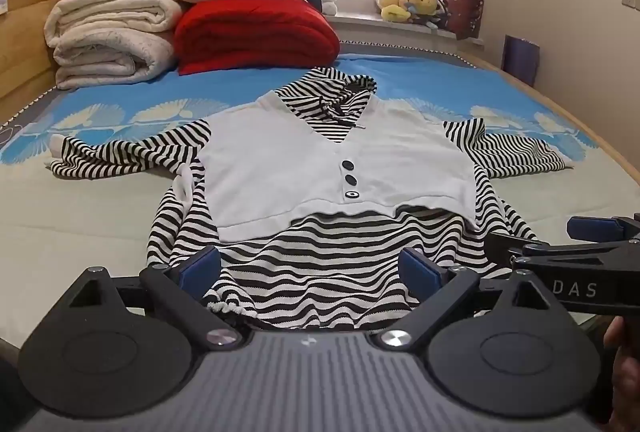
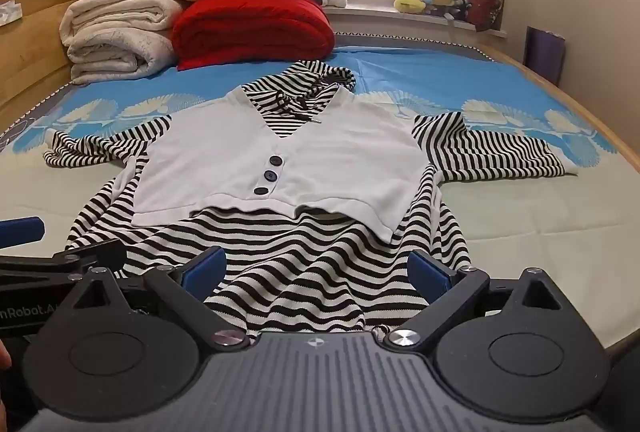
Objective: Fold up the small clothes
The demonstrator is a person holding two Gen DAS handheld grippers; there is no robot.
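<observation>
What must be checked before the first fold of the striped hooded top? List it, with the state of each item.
1. Left gripper open, nothing between its fingers: ok.
2. Right gripper open, nothing held: ok.
3. Striped hooded top lies face up on the bed, buttons showing: ok.
4. Sleeves spread out to both sides: ok, though the left sleeve is rumpled.
5. Hem flat: not ok, it is wavy and bunched near the grippers.
6. Folded blankets lie apart from the top: ok.

Bed [image 1: 100, 216] under striped garment [image 1: 320, 260], blankets [image 1: 112, 40]
</observation>
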